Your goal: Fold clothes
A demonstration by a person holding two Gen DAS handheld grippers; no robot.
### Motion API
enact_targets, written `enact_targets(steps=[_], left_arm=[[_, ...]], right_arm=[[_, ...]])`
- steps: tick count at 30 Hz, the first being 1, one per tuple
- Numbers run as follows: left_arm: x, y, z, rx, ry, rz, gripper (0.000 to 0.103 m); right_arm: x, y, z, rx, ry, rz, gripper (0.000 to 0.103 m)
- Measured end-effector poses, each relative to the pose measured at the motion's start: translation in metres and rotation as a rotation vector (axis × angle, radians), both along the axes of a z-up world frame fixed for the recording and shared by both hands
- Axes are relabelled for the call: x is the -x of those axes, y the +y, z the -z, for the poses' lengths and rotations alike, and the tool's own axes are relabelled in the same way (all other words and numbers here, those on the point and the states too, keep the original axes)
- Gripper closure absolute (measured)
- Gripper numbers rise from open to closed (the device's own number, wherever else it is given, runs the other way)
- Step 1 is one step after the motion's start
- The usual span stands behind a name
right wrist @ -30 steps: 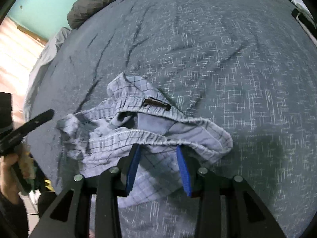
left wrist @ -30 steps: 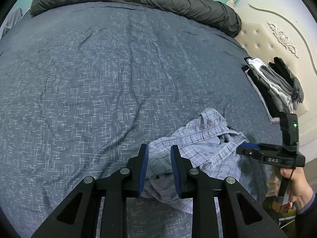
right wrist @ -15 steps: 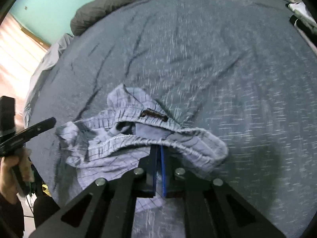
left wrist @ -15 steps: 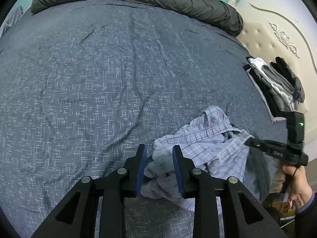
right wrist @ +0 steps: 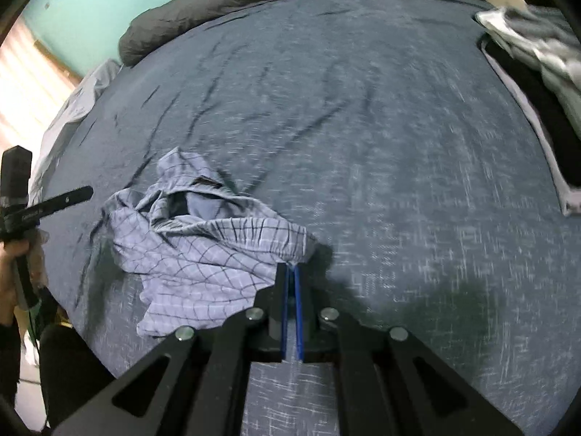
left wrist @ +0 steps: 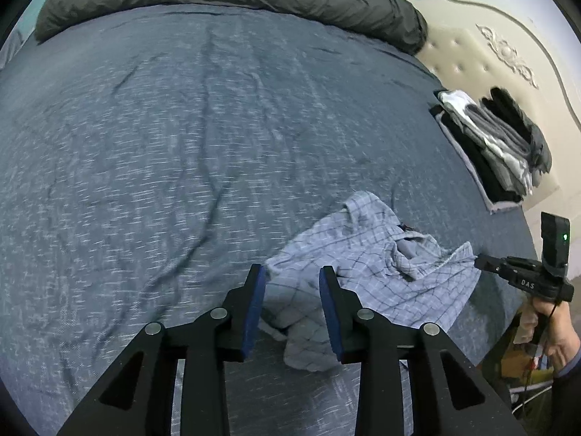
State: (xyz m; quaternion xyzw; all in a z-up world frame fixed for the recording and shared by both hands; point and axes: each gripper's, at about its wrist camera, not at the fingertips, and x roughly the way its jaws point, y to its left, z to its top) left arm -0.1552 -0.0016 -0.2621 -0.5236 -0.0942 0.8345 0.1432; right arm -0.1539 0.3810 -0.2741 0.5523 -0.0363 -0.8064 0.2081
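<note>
Pinching the checked shorts (right wrist: 203, 261), right tool (right wrist: 291, 272).

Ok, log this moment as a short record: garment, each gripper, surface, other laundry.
garment: light blue checked shorts, crumpled, elastic waistband up
right gripper: shut on the shorts' waistband edge
left gripper: jaws just opening, shorts fabric between them, not pinched
surface: dark blue bedspread
other laundry: folded clothes stack by the headboard
</note>
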Motion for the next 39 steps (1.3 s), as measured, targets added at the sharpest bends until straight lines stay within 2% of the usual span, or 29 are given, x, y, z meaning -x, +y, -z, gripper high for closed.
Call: enact_targets(steps=[9,18,24,25,27,30,33,35,39], left_arm=[[0.028,0.025,0.016,0.029,-0.035,0.05,0.068],[0.039,0.082,0.033,0.028,-0.062,0.192,0.066],[0.041,0.105,0.043,0.042,-0.081,0.246,0.065],[0.04,0.107,0.045,0.048,-0.084,0.256,0.068],[0.039,0.107,0.049,0.057,-0.089,0.272,0.1],[0.034,0.103,0.043,0.058,-0.064,0.27,0.101],[0.027,0.092,0.023,0.052,-0.008,0.243,0.101],[0.021,0.081,0.001,0.046,0.04,0.215,0.101],[0.009,0.058,-0.051,0.036,0.135,0.164,0.101]], right_arm=[[0.003,-0.008,0.015,-0.003,-0.01,-0.005,0.1],[0.008,-0.002,0.013,0.024,-0.009,-0.005,0.1],[0.005,0.003,0.009,0.029,-0.009,-0.015,0.1],[0.004,0.004,0.008,0.03,-0.01,-0.015,0.1],[0.003,0.005,0.009,0.033,-0.01,-0.016,0.1],[0.002,0.002,0.007,0.038,-0.001,-0.016,0.1],[0.001,-0.002,-0.002,0.042,0.027,-0.016,0.1],[0.001,-0.006,-0.009,0.047,0.048,-0.015,0.1],[0.001,-0.015,-0.044,0.06,0.13,-0.013,0.1]])
